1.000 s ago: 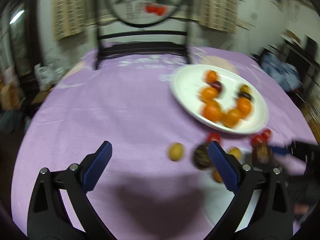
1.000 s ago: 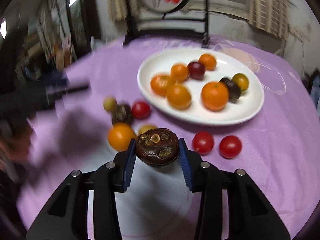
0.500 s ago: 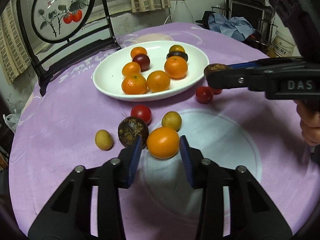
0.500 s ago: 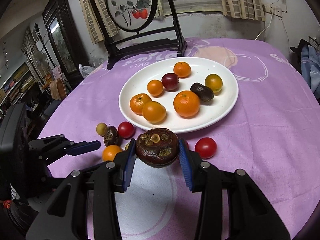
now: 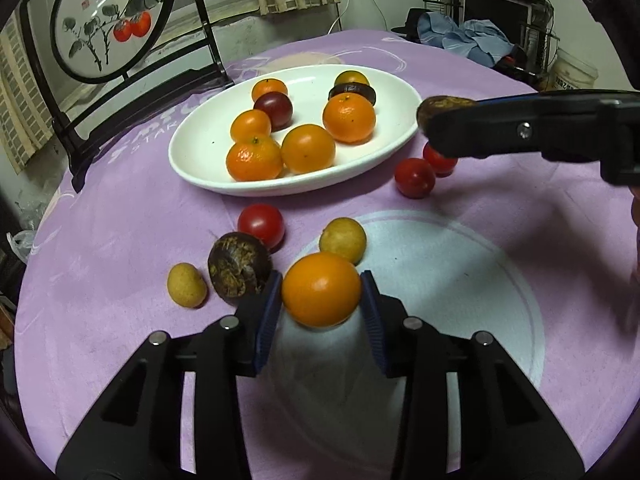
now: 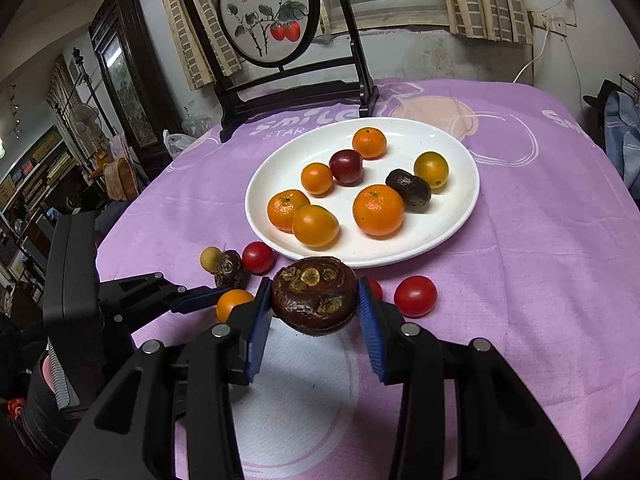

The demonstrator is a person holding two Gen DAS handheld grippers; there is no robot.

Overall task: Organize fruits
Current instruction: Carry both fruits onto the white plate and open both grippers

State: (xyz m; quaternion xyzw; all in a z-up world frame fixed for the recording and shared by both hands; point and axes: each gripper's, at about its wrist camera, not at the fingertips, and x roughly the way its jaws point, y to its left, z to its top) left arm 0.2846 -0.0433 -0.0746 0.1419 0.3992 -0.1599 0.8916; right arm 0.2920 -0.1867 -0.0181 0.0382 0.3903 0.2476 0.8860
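Observation:
My left gripper is shut on an orange just above the purple cloth, next to a dark brown fruit and a yellow fruit. My right gripper is shut on another dark brown wrinkled fruit, held over the cloth short of the white plate. The plate holds several oranges and dark fruits. Red tomatoes lie loose on the cloth near the plate's front rim. The right wrist view shows the left gripper low on the left with its orange.
A black-framed round painting on a stand rises behind the plate at the table's far edge. Another small yellow fruit lies left of the dark one. Blue clothes are piled beyond the table. A hand shows at the right edge.
My left gripper was wide open a second ago. It swung down over the loose fruits and closed on the orange. The right gripper kept its dark fruit and stayed put.

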